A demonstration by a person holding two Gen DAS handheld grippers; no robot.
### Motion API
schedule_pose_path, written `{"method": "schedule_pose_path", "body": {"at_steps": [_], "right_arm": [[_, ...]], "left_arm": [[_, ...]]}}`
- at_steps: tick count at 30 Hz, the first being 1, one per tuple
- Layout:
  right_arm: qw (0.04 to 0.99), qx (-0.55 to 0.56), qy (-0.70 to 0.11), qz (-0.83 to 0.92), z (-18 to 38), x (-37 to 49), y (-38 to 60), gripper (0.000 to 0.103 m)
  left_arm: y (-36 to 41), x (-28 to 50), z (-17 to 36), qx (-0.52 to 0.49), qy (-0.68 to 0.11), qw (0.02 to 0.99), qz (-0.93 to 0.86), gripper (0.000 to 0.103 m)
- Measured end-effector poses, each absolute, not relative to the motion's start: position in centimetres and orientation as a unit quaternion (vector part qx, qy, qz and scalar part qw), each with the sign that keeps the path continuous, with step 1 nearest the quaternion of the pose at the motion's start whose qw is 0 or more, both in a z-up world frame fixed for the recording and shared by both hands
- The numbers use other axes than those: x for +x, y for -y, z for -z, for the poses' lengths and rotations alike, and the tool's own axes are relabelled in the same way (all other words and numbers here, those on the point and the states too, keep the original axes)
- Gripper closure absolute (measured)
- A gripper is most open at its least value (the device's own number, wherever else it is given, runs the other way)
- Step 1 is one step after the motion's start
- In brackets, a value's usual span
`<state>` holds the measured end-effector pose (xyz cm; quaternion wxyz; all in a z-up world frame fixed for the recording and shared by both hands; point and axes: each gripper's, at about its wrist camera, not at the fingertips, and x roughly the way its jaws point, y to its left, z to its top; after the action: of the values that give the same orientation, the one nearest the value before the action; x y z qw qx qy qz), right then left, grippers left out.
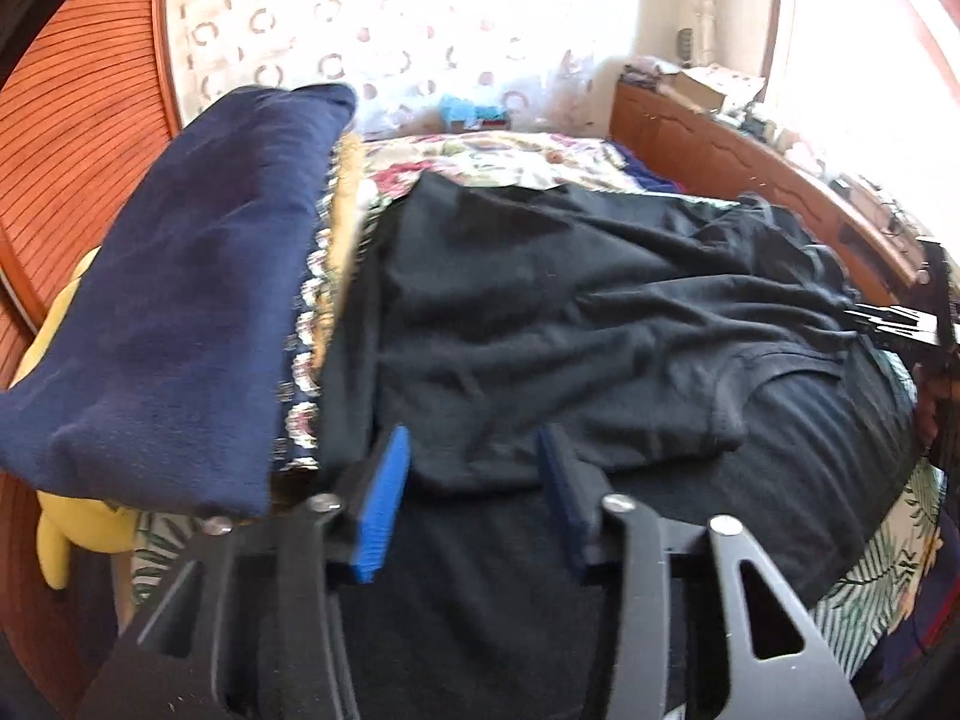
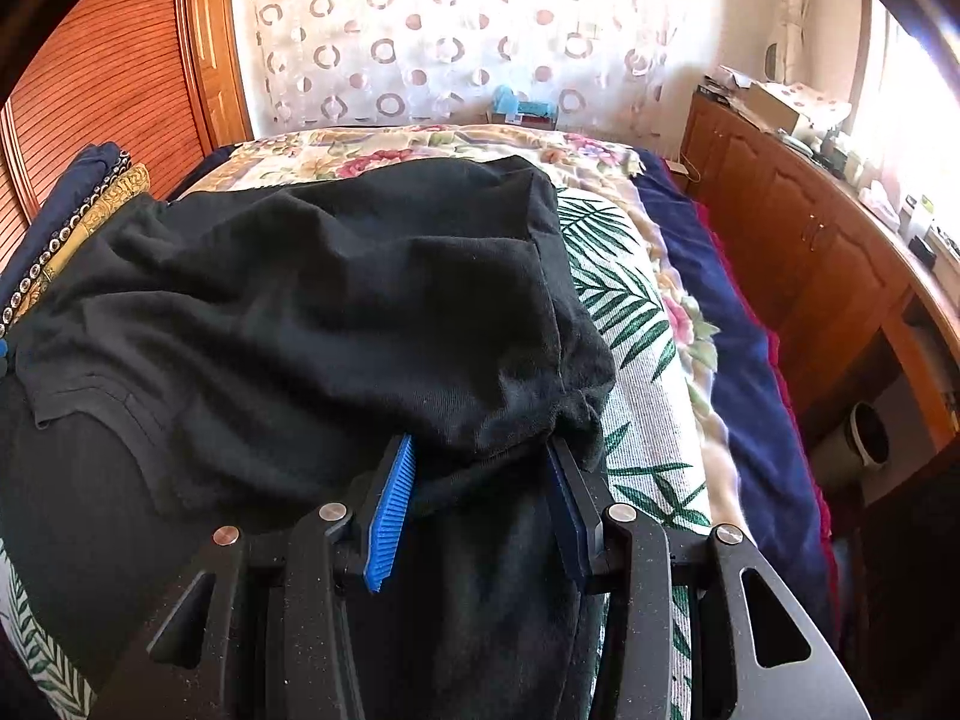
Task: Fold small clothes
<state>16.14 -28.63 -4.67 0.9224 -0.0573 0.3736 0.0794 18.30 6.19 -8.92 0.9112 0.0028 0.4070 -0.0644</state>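
Garment: a black T-shirt (image 1: 540, 312), soft knit, crumpled, with many creases across its body.
Collar: a ribbed neckline with stitched seams shows toward the right in the left wrist view and at the left in the right wrist view.
Lie: spread across the bed (image 2: 636, 312), over a white cover with green palm leaves; a floral blanket (image 2: 360, 150) lies beyond it toward the far edge of the bed.
Fold: in the right wrist view the far part of the black T-shirt (image 2: 336, 300) is doubled forward, forming a raised hump with a bunched corner near the bed's right side.
Left gripper: the left gripper (image 1: 474, 492) has blue ribbed pads standing partly apart; a fold of the black cloth lies between them and over their tips. The frame is blurred, and I cannot tell whether the pads press it.
Right gripper: the right gripper (image 2: 480, 498) stands half spread, and the gathered corner of the shirt fills the gap from pad to pad, pinched there.
Position: each gripper sits at the near edge of the shirt, the left at its left part, the right at its right corner.
Neighbours: a folded navy garment (image 1: 180, 300) lies at the bed's left edge, just beside the shirt, with patterned and yellow-gold cloth between them.
Surroundings: a wooden cabinet (image 2: 810, 228) runs along the right of the bed.
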Motion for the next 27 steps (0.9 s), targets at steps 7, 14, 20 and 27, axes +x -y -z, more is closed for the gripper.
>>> {"method": "schedule_pose_path", "body": {"at_steps": [7, 14, 20, 27], "right_arm": [[0.922, -0.057, -0.374, -0.08, 4.6, 16.1, 28.7, 0.058], [0.922, -0.057, -0.373, -0.08, 4.7, 16.1, 28.7, 0.058], [0.922, -0.057, -0.373, -0.08, 4.7, 16.1, 28.7, 0.058], [0.922, -0.057, -0.373, -0.081, 4.7, 16.1, 28.7, 0.058]], "left_arm": [[-6.7, 19.1, 10.7, 0.009, -0.437, 0.899, 0.034, 0.067], [-7.2, 19.7, 11.1, -0.018, -0.44, 0.897, 0.048, 0.067], [-7.6, 20.9, 11.2, -0.042, -0.432, 0.9, 0.046, 0.07], [-7.2, 21.0, 11.2, -0.029, -0.418, 0.907, 0.041, 0.094]]}}
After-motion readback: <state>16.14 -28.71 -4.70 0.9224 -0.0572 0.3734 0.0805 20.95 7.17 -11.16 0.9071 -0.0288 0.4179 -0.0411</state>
